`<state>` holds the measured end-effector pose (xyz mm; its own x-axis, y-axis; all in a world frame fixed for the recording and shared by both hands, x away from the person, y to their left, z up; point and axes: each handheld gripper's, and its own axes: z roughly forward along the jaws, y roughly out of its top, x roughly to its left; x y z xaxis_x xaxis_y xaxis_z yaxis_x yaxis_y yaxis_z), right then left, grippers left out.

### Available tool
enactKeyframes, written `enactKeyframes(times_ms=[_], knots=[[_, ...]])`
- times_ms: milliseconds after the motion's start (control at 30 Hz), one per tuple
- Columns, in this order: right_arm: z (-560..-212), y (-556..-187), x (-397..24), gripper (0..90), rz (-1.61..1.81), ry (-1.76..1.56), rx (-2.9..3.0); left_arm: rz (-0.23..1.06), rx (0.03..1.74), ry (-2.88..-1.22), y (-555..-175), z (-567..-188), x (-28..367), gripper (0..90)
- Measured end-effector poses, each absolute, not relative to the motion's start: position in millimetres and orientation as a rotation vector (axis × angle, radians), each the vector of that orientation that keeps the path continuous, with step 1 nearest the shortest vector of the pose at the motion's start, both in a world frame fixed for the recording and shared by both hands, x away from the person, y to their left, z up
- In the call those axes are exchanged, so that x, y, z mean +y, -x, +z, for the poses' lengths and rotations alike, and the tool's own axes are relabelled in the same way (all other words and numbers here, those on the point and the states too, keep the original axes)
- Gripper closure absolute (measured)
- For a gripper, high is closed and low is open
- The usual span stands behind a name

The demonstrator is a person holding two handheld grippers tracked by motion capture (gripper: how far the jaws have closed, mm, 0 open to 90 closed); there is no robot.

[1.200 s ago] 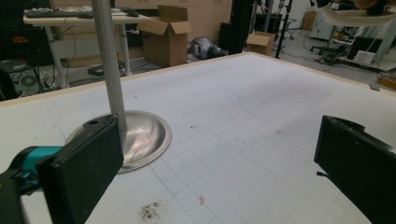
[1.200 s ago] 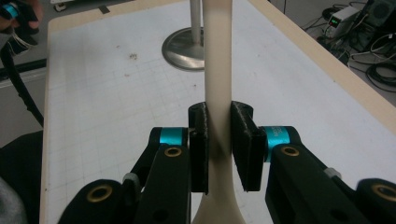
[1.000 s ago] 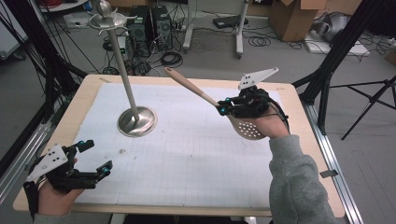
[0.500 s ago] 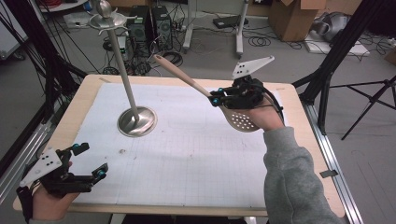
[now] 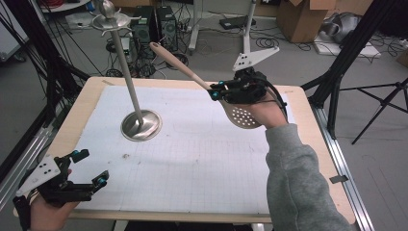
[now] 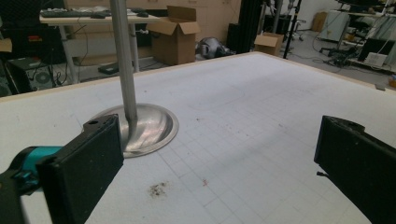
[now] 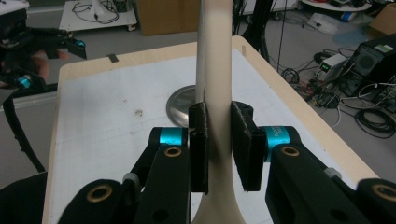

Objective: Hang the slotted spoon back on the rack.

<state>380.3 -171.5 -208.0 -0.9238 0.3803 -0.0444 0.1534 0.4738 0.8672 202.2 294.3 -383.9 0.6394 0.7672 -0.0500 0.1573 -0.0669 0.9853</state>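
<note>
**Skimmer held aloft near stand**

My right tongs [image 5: 217, 92] are clamped on the skimmer [image 5: 243, 117] at its handle, holding it above the table [image 5: 202, 159], handle pointing toward the stand [image 5: 140, 125]. My left tongs [image 5: 89, 169] hang open at the table's near-left corner, gripping nothing.

Workshop floor beyond the tabletop [image 5: 308, 144].
Grey floor [image 5: 211, 53] strewn with cables [image 5: 269, 43]; cardboard boxes [image 5: 300, 17], computer towers [image 5: 154, 24] and black tripod legs [image 5: 380, 103] surround it.
</note>
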Motion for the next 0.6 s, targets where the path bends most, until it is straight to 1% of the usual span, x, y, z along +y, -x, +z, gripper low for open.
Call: enactKeyframes(times_ms=[600], knots=[[-190, -381, -146, 78.4, 1.477, -0.475, 2.427, 0.608, 0.792, -1.583, -196, -383, 298, 1.8]])
